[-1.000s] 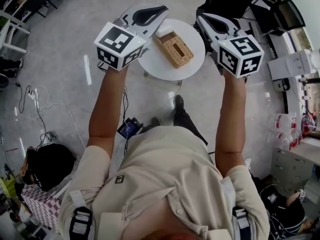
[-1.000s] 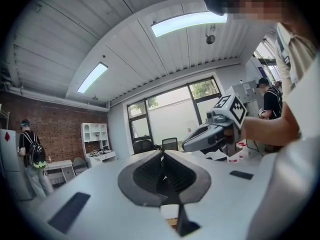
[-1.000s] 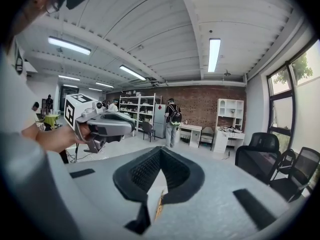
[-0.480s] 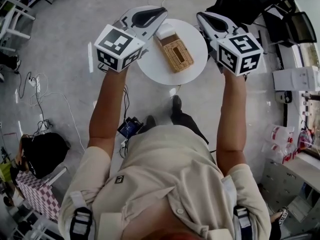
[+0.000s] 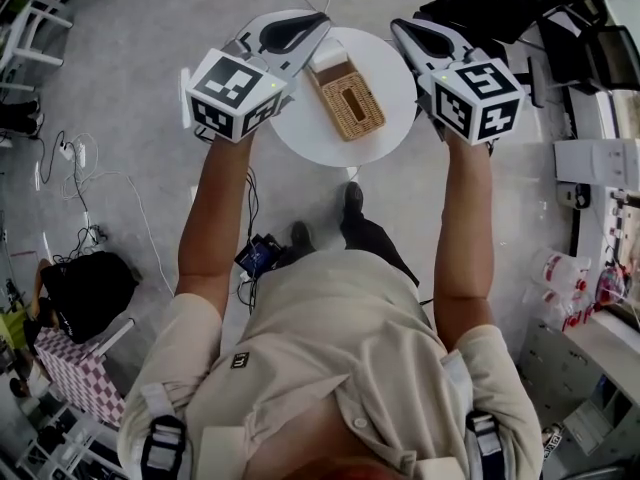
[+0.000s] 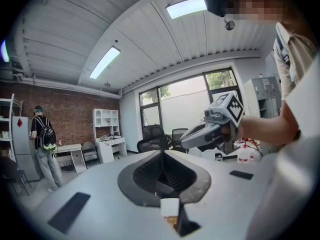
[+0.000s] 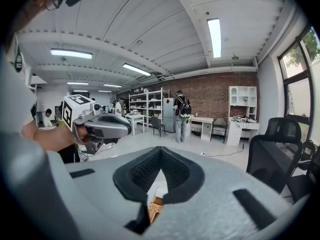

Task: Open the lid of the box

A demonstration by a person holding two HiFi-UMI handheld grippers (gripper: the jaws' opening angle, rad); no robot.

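Observation:
A woven wicker box with a slot in its lid lies on a small round white table; a white block sits at its far end. My left gripper hovers over the table's left rim, jaws together and holding nothing. Over the right rim my right gripper is likewise shut and empty. Both stand apart from the box. In the left gripper view, my left gripper shows a sliver of the box below its jaws. The right gripper view looks past my right gripper to a bit of wicker.
The person's shoes stand on the floor just below the table. Black office chairs crowd the upper right. Cables and a dark bag lie on the floor at left. A person with a backpack stands far off by desks.
The head view has shifted slightly, so the table sits a little higher in the picture. Both grippers keep their places beside the box, still shut and empty.

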